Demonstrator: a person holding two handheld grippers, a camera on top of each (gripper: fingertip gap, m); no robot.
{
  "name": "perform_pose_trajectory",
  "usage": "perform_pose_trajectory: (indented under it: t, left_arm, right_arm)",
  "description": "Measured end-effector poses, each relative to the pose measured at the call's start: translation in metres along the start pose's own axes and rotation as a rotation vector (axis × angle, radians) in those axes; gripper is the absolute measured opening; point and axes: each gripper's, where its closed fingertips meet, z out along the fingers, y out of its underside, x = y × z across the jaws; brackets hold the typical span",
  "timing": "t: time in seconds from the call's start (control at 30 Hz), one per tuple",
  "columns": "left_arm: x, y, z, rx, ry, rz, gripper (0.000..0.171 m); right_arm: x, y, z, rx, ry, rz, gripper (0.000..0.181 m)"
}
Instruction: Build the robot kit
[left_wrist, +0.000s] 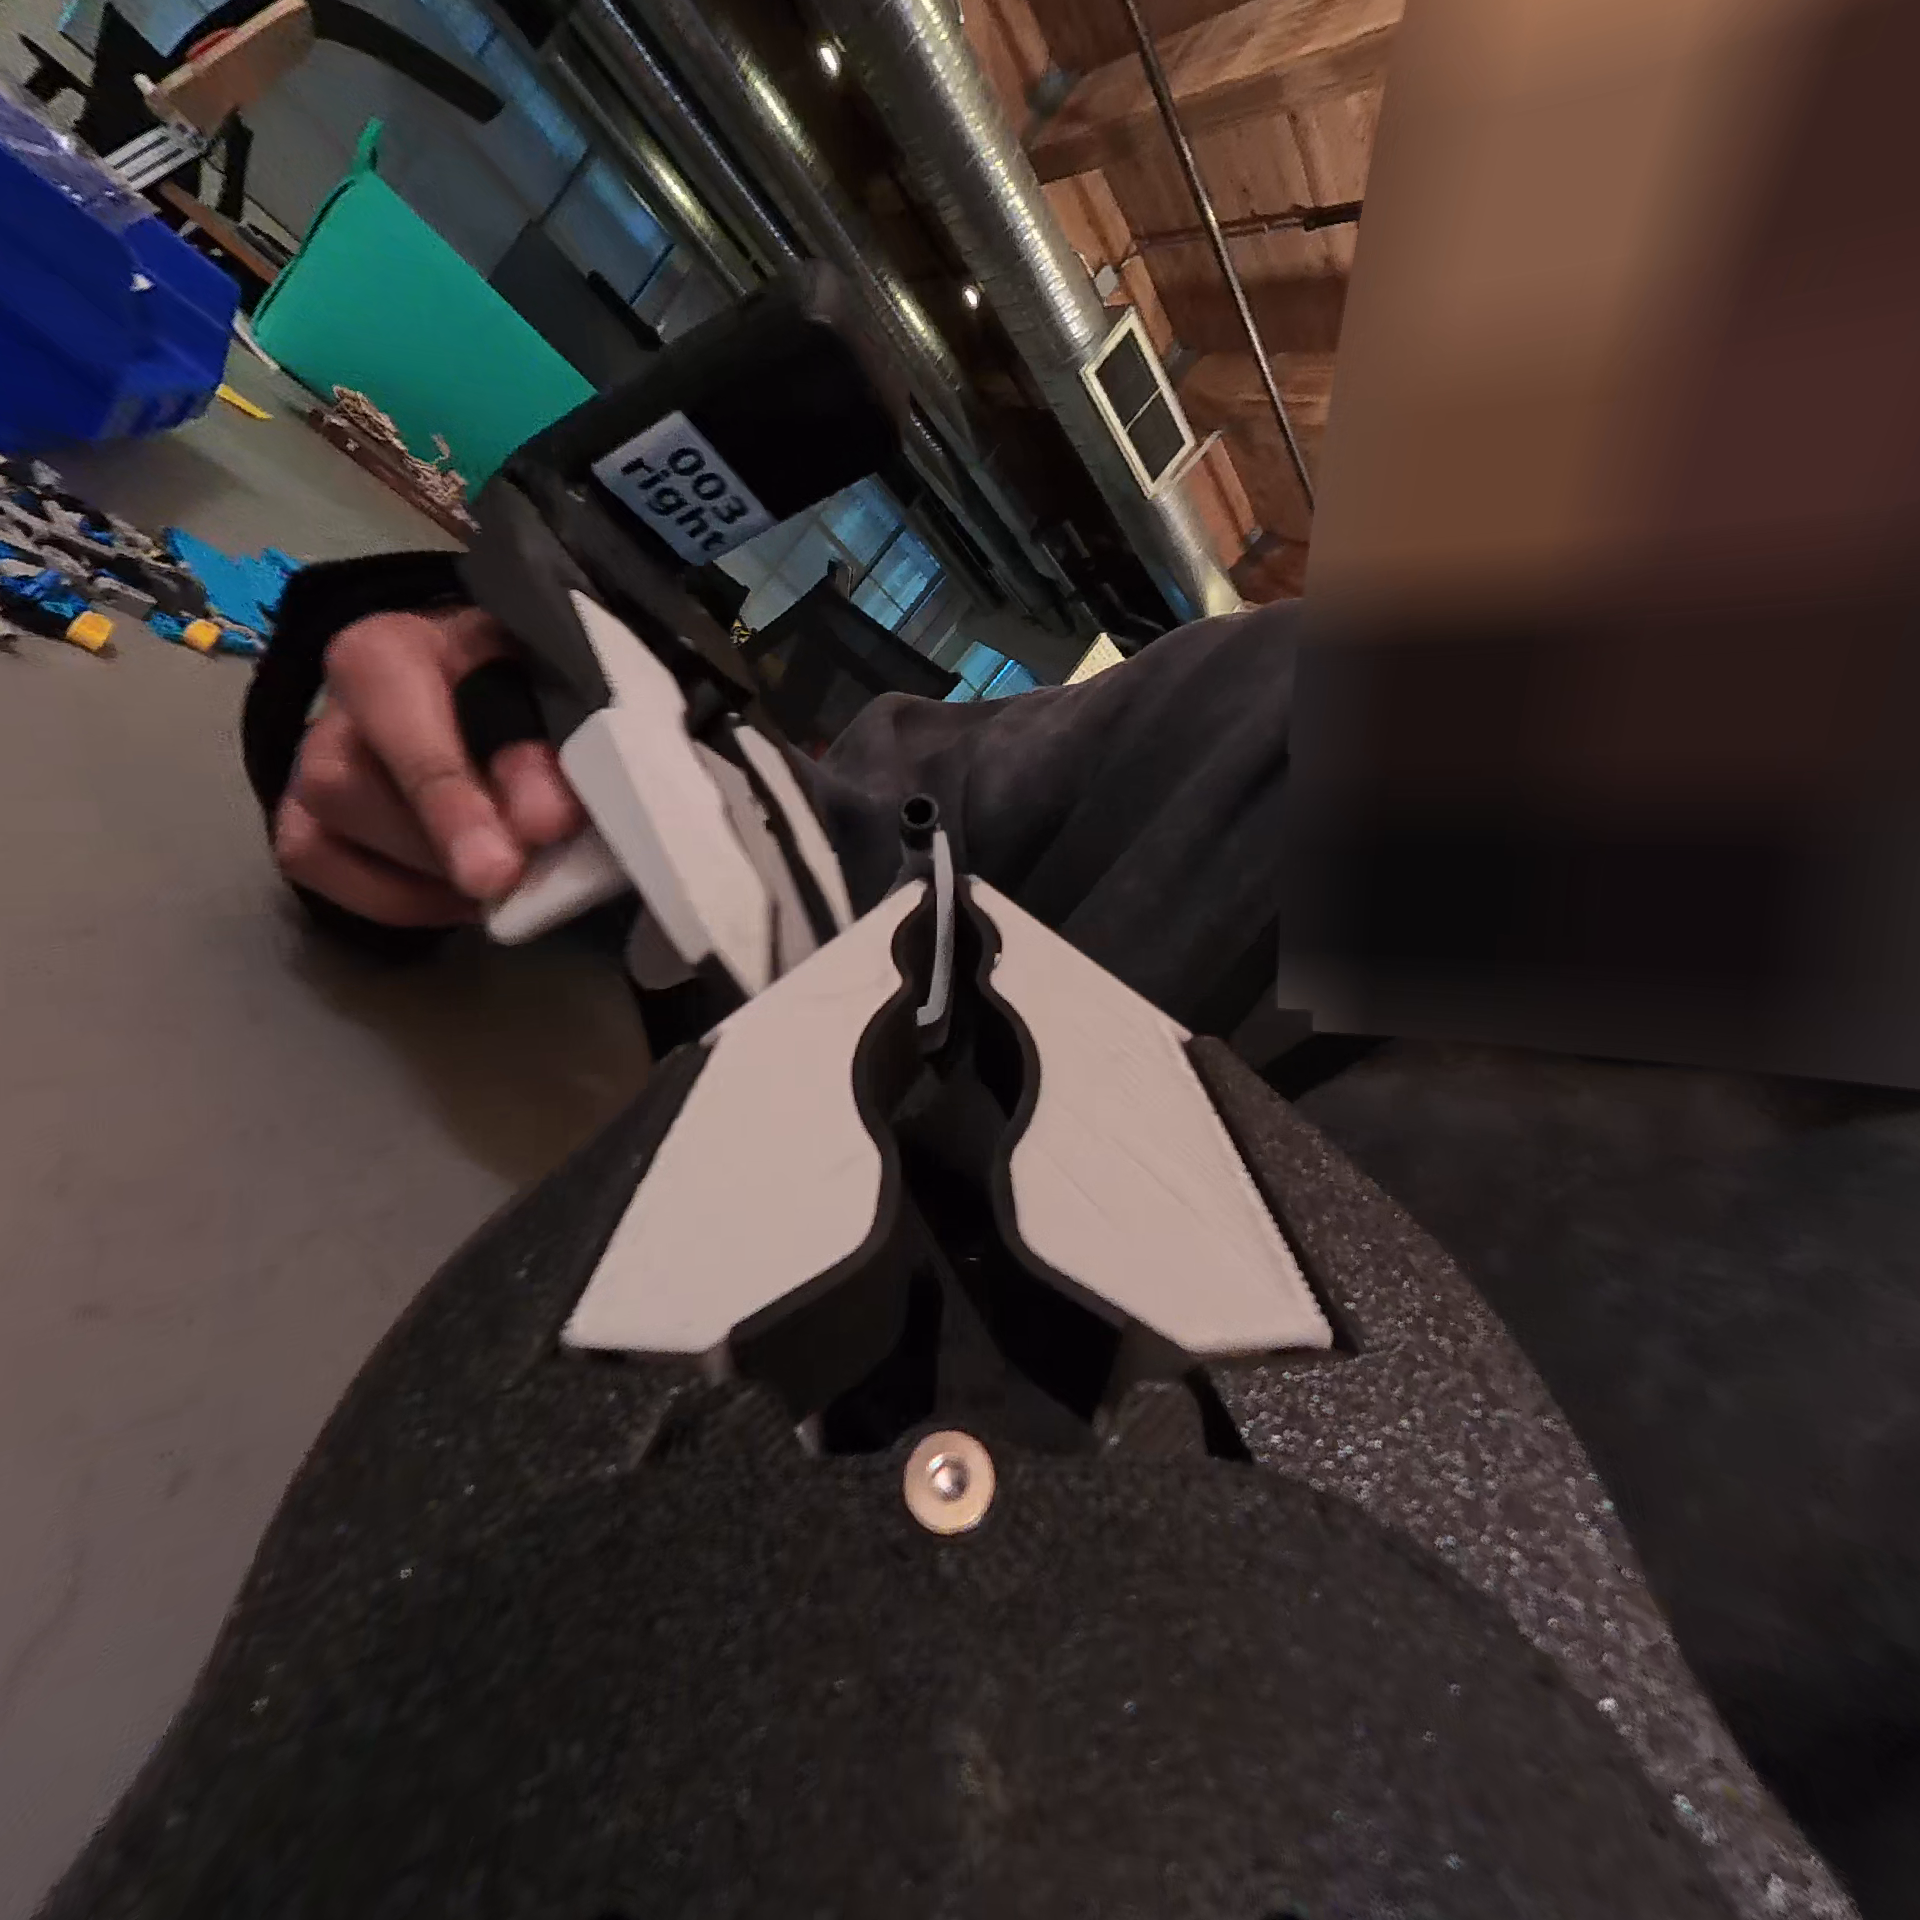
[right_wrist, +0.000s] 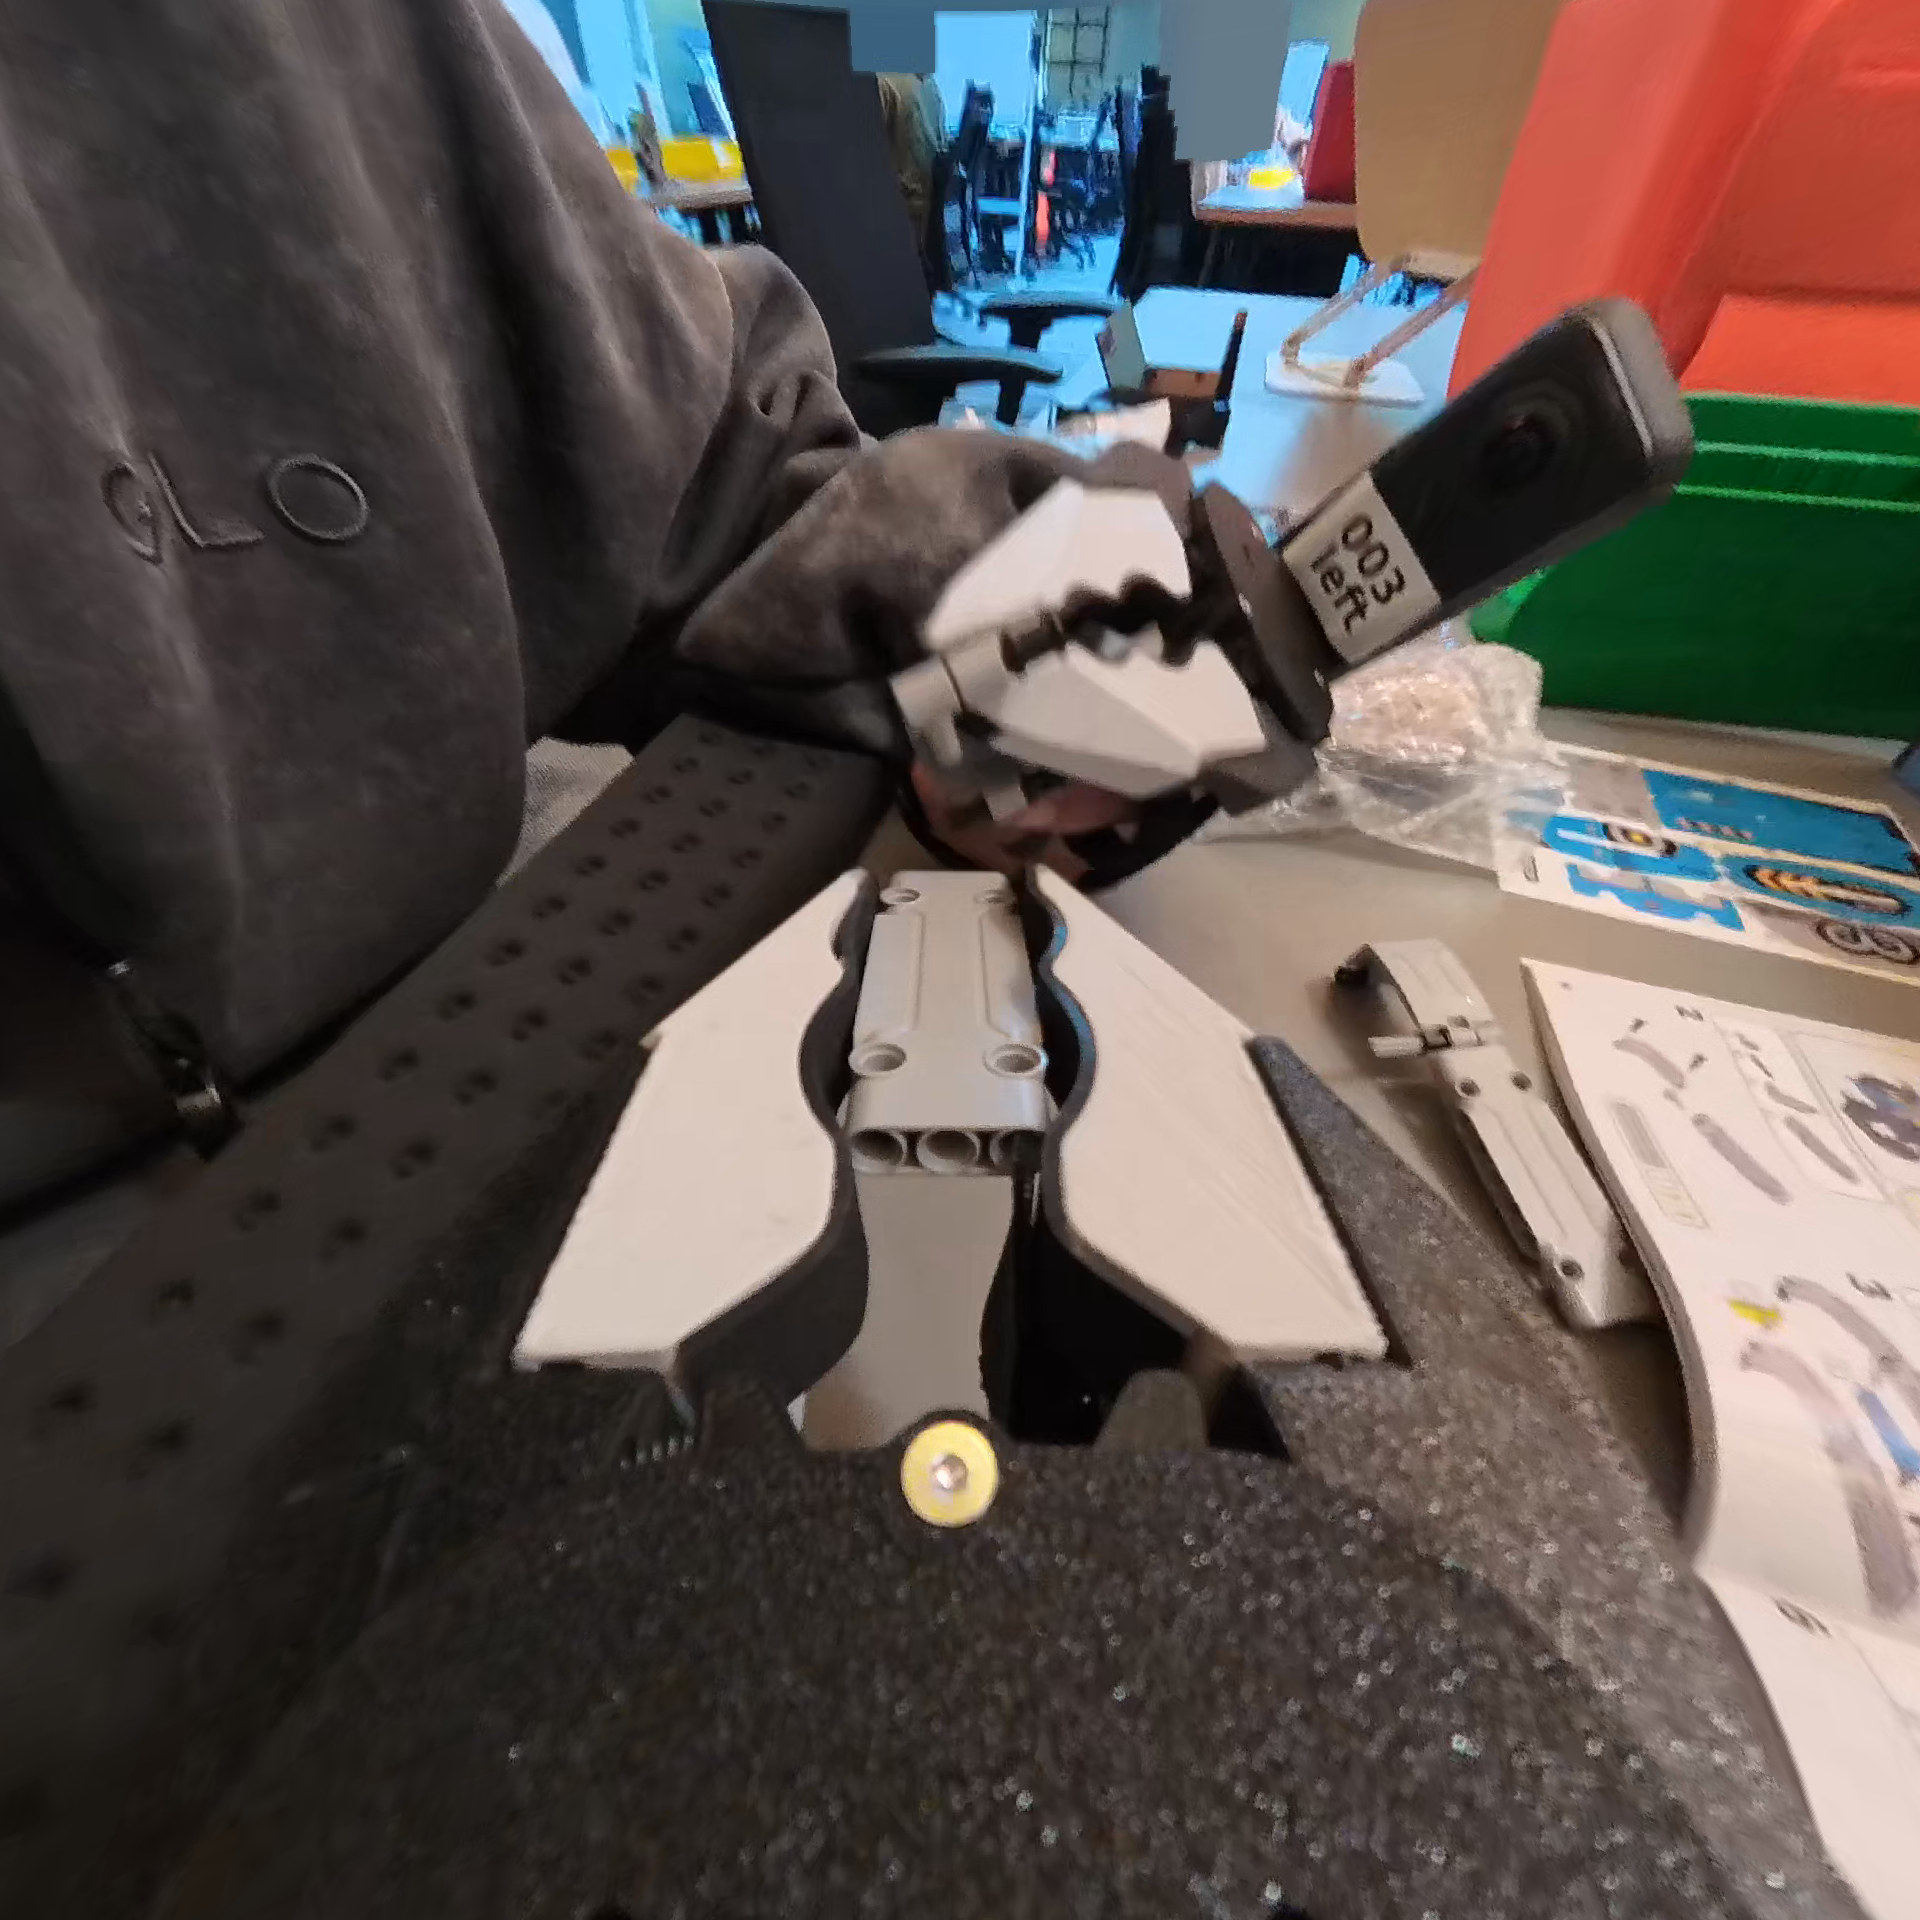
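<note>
A: What does each hold?
B: Left gripper (left_wrist: 940, 914) pinches one small black pin with a white strip (left_wrist: 932, 914); right gripper (right_wrist: 945, 914) clamps one grey studless plastic panel (right_wrist: 943, 1023).
A: Nearby?
B: One similar grey assembly (right_wrist: 1496, 1122) right, beside two instruction sheets (right_wrist: 1745, 1195).

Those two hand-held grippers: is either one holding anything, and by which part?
Both. The right hand-held gripper clamps a grey holed panel piece by its long sides. The left hand-held gripper pinches a small black pin by its lower end.

Matt grey plastic panel (right_wrist: 940, 997); layered, printed-looking finger shells (right_wrist: 1164, 1143); speckled rough black body (right_wrist: 935, 1662); crinkly glossy clear bag (right_wrist: 1434, 727); paper booklet (right_wrist: 1714, 1195).
</note>
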Motion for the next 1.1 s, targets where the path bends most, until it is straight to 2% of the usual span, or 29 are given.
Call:
perform_pose_trajectory:
  t: [0.13,0.23,0.4,0.5,0.57,0.63,0.7,0.77,0.83,0.9,1.03,1.1]
  left_arm:
    - [-0.004,-0.005,-0.004,0.027,-0.017,0.005,0.000]
    - [0.000,-0.009,-0.004,0.048,-0.005,0.032,0.000]
    - [0.020,0.004,0.008,-0.021,-0.010,0.307,0.001]
    - [0.030,0.005,0.010,-0.012,0.028,0.366,0.001]
    - [0.032,0.005,0.010,-0.009,0.018,0.415,0.001]
    - [0.021,0.014,0.011,-0.071,-0.053,0.465,0.000]
    - [0.015,0.018,0.015,-0.099,-0.125,0.578,0.000]
    - [0.000,0.034,0.017,-0.234,-0.247,0.767,0.001]
    - [-0.012,0.049,0.018,-0.332,-0.319,0.878,0.001]
    - [-0.017,0.055,0.019,-0.367,-0.335,0.899,0.001]
    - [-0.011,0.049,0.018,-0.328,-0.305,0.867,0.001]
    - [-0.010,0.048,0.018,-0.319,-0.296,0.849,0.001]
  right_arm:
    - [-0.003,-0.023,-0.002,0.110,-0.014,0.014,0.026]
    - [-0.003,-0.031,-0.010,0.180,-0.050,0.093,0.026]
    - [-0.024,-0.047,-0.011,0.315,-0.260,0.239,0.026]
    - [-0.030,-0.056,-0.011,0.377,-0.322,0.281,0.026]
    - [-0.027,-0.069,-0.023,0.488,-0.364,0.327,0.026]
    - [-0.017,-0.084,-0.043,0.606,-0.367,0.358,0.026]
    - [-0.016,-0.072,-0.040,0.507,-0.356,0.377,0.026]
    - [-0.032,-0.054,-0.032,0.351,-0.442,0.450,0.026]
    - [-0.037,-0.037,-0.026,0.211,-0.452,0.499,0.026]
    - [-0.036,-0.027,-0.029,0.133,-0.442,0.541,0.026]
    - [-0.029,-0.015,-0.032,0.096,-0.399,0.568,0.026]
    - [-0.033,-0.013,-0.028,0.089,-0.424,0.574,0.026]
